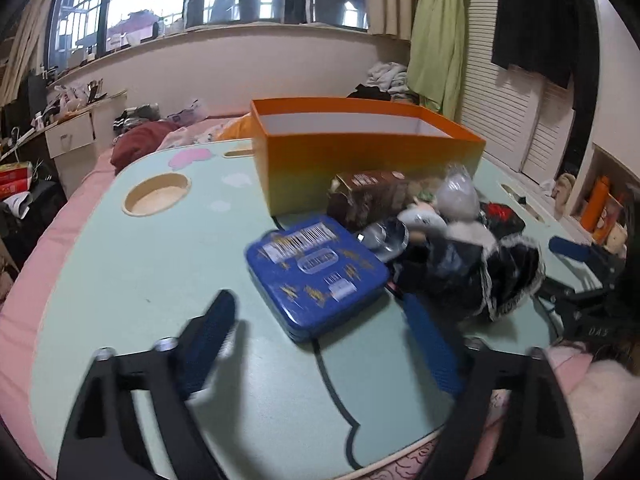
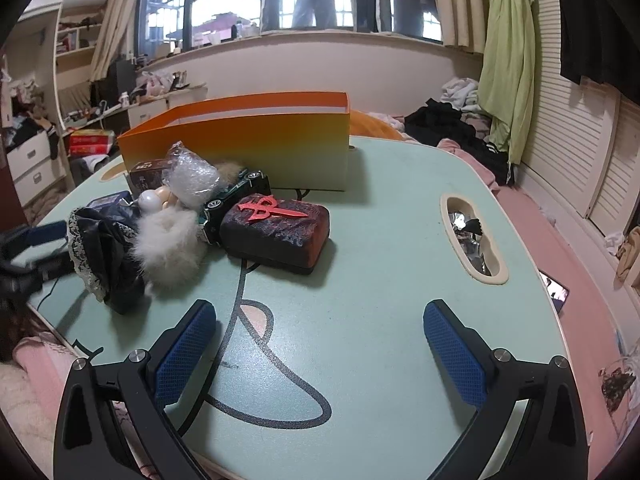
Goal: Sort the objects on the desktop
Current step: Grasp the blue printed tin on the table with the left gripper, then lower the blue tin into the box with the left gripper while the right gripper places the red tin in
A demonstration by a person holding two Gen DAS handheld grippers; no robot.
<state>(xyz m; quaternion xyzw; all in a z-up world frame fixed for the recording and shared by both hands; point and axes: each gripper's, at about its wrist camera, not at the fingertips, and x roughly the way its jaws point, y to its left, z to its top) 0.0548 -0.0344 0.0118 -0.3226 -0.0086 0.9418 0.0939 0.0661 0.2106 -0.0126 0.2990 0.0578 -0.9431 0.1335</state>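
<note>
An open orange box (image 1: pixel 360 148) (image 2: pixel 240 136) stands at the back of the pale green table (image 1: pixel 140 260) (image 2: pixel 380 260). In front of it lies a heap: a blue tin (image 1: pixel 316 276), a brown carton (image 1: pixel 368 196), a doll with black lace and white fur (image 1: pixel 480 264) (image 2: pixel 132 248), a bubble-wrap bundle (image 2: pixel 192 178), a green toy car (image 2: pixel 232 204) and a dark block with a red emblem (image 2: pixel 276 232). My left gripper (image 1: pixel 320 308) hovers open just short of the tin, empty. My right gripper (image 2: pixel 320 316) is open over bare table, right of the heap.
The table has a round cup recess (image 1: pixel 156 198) at its left and an oval slot (image 2: pixel 474 236) holding foil scraps at its right. The table sits on a pink bed (image 2: pixel 560 248) with clothes piled behind it. A louvred wardrobe (image 2: pixel 580 140) stands to the right.
</note>
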